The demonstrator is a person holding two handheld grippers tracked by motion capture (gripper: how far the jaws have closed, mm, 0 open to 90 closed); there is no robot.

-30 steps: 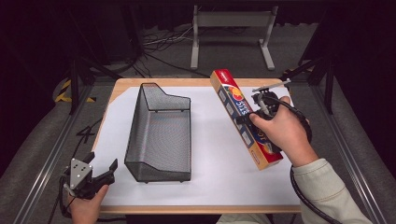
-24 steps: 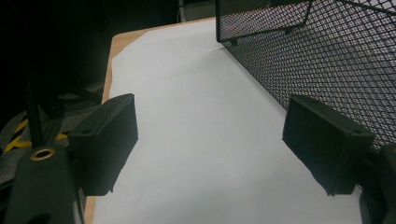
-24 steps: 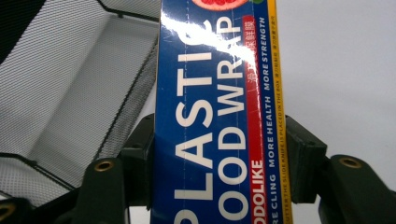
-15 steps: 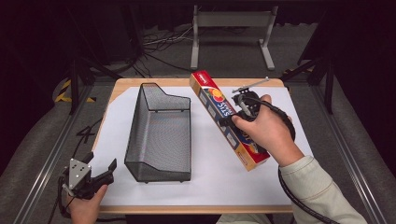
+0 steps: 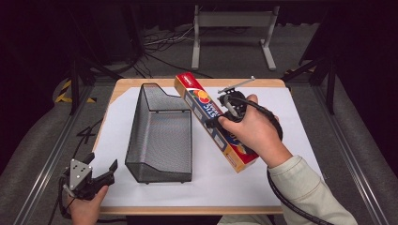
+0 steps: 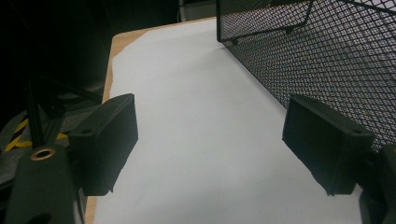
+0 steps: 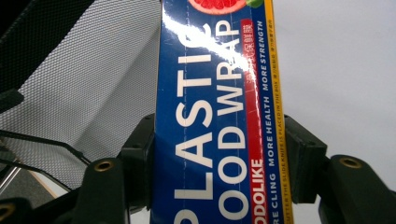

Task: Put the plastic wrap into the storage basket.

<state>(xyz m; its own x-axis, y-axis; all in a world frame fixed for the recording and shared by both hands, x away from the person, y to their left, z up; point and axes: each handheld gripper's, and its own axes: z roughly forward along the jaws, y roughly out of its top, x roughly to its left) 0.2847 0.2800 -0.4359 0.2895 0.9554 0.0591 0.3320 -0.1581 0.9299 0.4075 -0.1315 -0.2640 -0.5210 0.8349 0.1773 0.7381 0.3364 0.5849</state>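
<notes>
White-covered wooden table [image 5: 291, 154] | black wire-mesh basket [image 5: 162, 136], near-left of centre | long blue-red plastic-wrap box [image 5: 213, 119] clamped mid-length by right gripper [image 5: 224, 114], above centre; risk: far end snags basket rim, pivots | left gripper [image 5: 96, 174] open, empty, near-left corner.

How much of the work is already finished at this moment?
Done: the right gripper has clamped the plastic wrap box and holds it lifted beside the mesh basket. In hand: carrying it. Left: placing it, probably into the basket, which holds nothing. The left gripper waits open at the table's corner.
</notes>
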